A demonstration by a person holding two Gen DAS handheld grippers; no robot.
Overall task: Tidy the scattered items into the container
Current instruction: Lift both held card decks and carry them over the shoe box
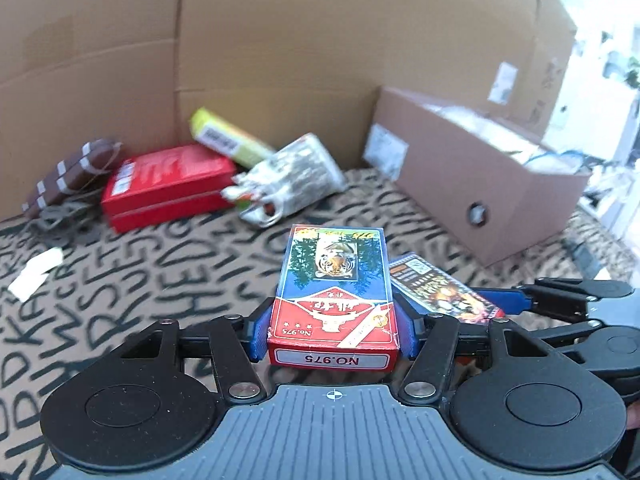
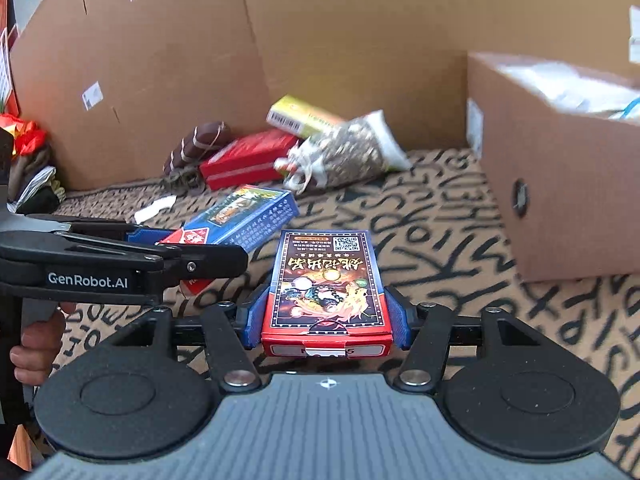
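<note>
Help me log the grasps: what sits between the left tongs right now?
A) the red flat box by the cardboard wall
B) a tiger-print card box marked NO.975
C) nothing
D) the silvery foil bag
B: the left tongs have blue pads pressed on both sides of the tiger-print card box.

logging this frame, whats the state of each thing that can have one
left gripper: shut on tiger card box, lifted
right gripper: shut on black card box, lifted
cardboard box: open at the top, things inside
red box: closed, lying flat
yellow box: tilted, leaning on red box
</note>
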